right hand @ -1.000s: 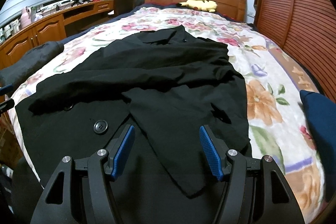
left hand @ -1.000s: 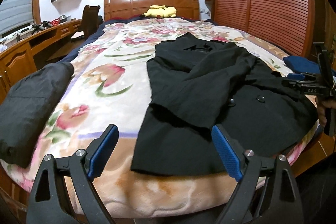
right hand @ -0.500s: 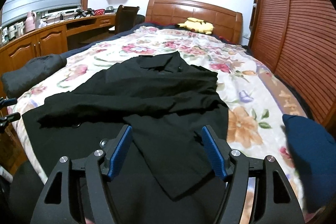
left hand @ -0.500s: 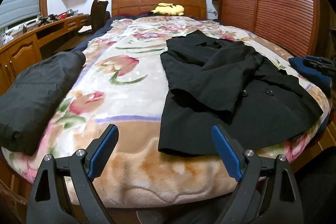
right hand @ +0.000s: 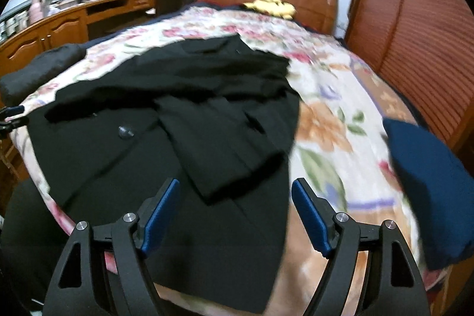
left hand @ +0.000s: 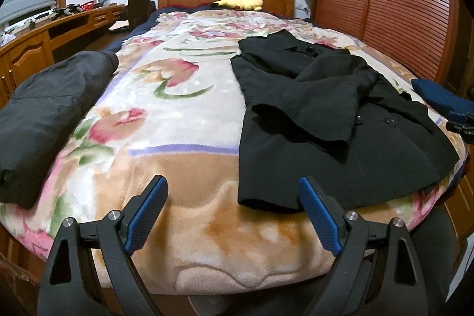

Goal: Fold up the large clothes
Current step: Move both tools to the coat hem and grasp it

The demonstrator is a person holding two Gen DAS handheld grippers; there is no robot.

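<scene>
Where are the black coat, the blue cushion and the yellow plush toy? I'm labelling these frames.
black coat (left hand: 340, 168): left wrist view, lower front panel.
blue cushion (right hand: 429, 182): right wrist view, middle of its top.
yellow plush toy (left hand: 241, 0): left wrist view, its body by the headboard.

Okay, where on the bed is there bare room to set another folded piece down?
The widest bare blanket lies between the dark grey jacket and the black coat. A narrower strip separates the coat from the navy bundle. The foot-end right is crowded.
</scene>
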